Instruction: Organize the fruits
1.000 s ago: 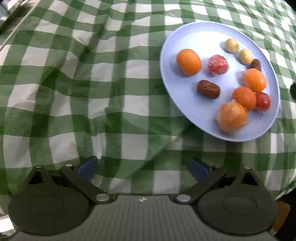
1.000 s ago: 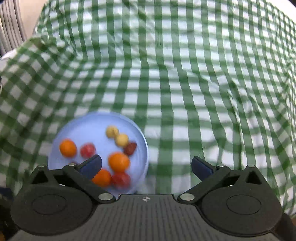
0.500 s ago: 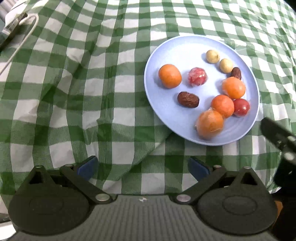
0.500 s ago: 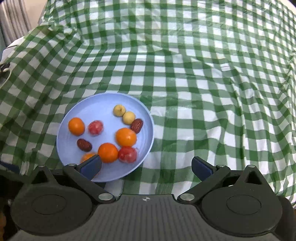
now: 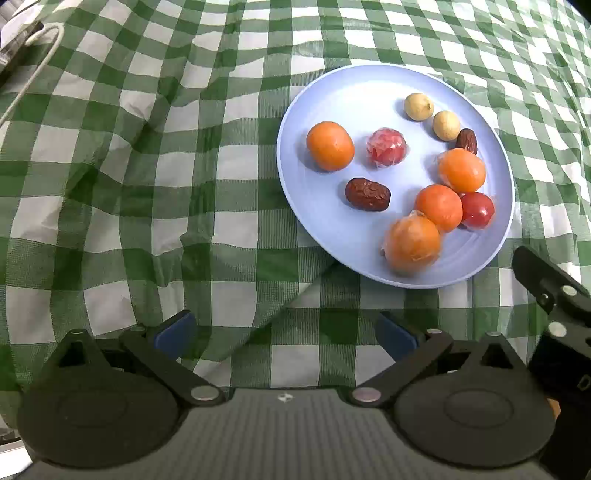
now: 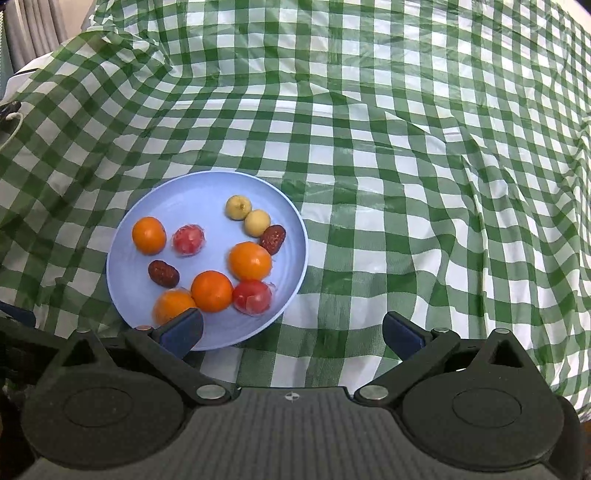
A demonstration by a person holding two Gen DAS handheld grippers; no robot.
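Observation:
A light blue plate (image 5: pixel 332 92) (image 6: pixel 177 192) on the green checked cloth holds several fruits: oranges (image 5: pixel 330 146) (image 6: pixel 149 235), two red wrapped fruits (image 5: pixel 386 147) (image 6: pixel 188 239), two brown dates (image 5: pixel 367 194) (image 6: pixel 163 273) and two pale yellow round fruits (image 5: pixel 418 106) (image 6: pixel 238 207). My left gripper (image 5: pixel 284 330) is open and empty, near the table's front edge, left of and below the plate. My right gripper (image 6: pixel 293 332) is open and empty, just in front of the plate's near rim; its left finger (image 6: pixel 183 330) overlaps the rim.
The green and white checked tablecloth (image 6: pixel 406 147) is wrinkled and covers the whole table. A white cable (image 5: pixel 33 74) lies at the far left. The right gripper's body (image 5: pixel 554 314) shows at the left wrist view's right edge. Curtains (image 6: pixel 33 29) hang at the far left.
Both grippers have pulled back and up, so the plate sits farther away and fully in view. The right gripper's body has come into the left wrist view. Both stay open.

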